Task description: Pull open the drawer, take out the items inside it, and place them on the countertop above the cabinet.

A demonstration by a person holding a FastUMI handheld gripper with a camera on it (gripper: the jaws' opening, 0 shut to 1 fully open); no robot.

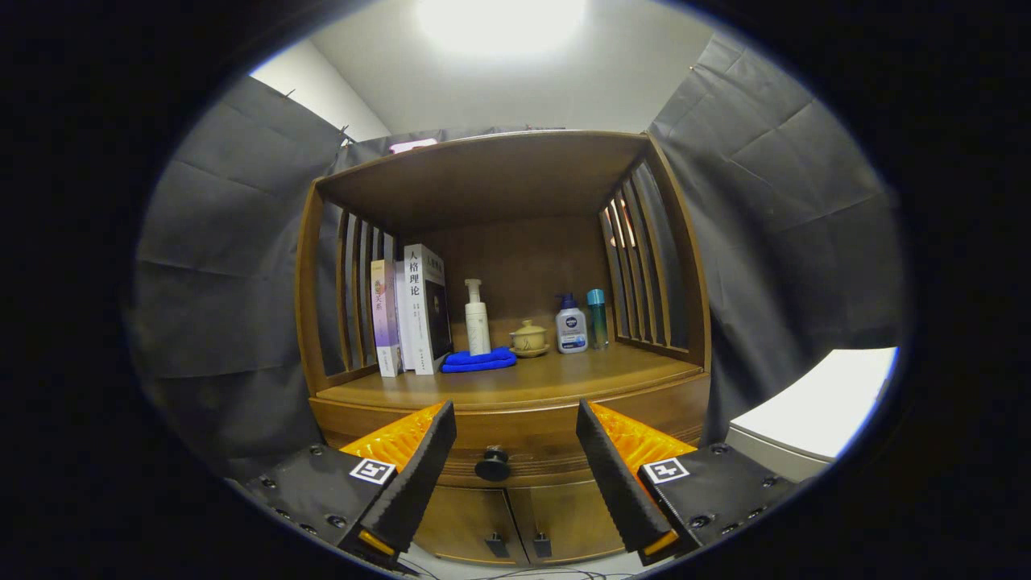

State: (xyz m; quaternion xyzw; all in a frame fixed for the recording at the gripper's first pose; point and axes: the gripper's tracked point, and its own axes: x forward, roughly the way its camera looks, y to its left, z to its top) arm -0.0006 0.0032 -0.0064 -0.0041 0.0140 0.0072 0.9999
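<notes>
Tongs (515,459) agape before shut drawer (515,439)

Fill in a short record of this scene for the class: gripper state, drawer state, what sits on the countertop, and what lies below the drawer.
gripper: gripper open, fingers apart, holding nothing
drawer: drawer shut, its round knob between the fingers, just ahead of them
countertop: books upright, white pump bottle behind a folded blue cloth, lidded cup, squat pump bottle, teal bottle
below drawer: two cabinet doors, shut
</notes>
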